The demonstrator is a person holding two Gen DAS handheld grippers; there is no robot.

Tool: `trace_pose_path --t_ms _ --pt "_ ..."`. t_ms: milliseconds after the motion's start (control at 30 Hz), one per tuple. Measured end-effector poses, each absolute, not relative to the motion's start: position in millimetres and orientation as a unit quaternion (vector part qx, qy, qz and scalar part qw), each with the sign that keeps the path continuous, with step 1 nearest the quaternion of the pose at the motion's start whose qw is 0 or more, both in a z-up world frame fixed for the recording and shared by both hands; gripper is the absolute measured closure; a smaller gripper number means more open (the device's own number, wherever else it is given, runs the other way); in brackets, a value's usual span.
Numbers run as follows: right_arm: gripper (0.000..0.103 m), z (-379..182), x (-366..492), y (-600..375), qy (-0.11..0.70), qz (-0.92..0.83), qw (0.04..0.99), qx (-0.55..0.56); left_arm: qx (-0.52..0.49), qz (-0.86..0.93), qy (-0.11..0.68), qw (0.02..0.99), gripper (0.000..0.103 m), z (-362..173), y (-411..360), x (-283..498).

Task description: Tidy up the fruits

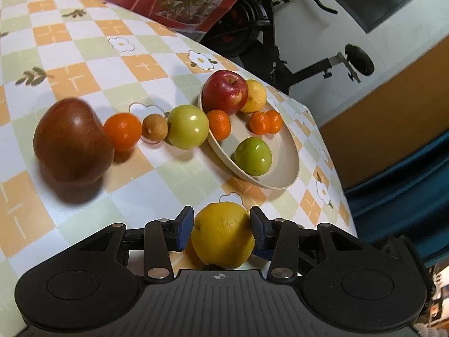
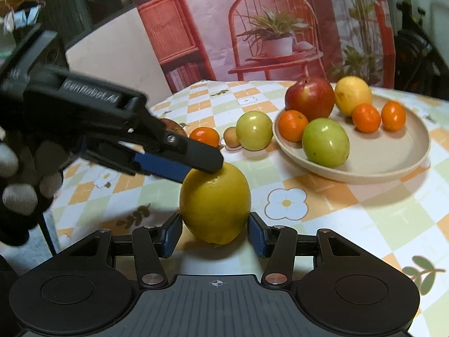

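left wrist: checkered orange-and-green vinyl tablecloth (image 1: 118,64) is covering the table | left gripper (image 1: 221,231) is clasping the round yellow dimpled lemon (image 1: 223,236) near the beige shallow plate (image 1: 280,174) | right wrist: right gripper (image 2: 214,231) is closing against the same lemon, standing on the cloth before a printed red-chair backdrop (image 2: 269,28).

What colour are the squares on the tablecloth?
The tablecloth has orange, pale green and white squares with little white flowers, clearest in the left wrist view.
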State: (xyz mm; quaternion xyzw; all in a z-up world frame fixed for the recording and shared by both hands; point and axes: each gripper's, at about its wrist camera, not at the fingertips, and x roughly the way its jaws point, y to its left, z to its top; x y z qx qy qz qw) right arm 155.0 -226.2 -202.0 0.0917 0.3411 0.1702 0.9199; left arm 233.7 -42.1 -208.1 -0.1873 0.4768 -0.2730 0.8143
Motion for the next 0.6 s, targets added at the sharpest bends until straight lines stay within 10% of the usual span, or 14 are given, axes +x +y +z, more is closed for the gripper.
trace_pose_path --t_ms 600 --pt "0.056 -166 162 -254 0.311 0.143 0.935 0.090 -0.144 -0.301 0.447 0.830 0.060 -170 -74 253"
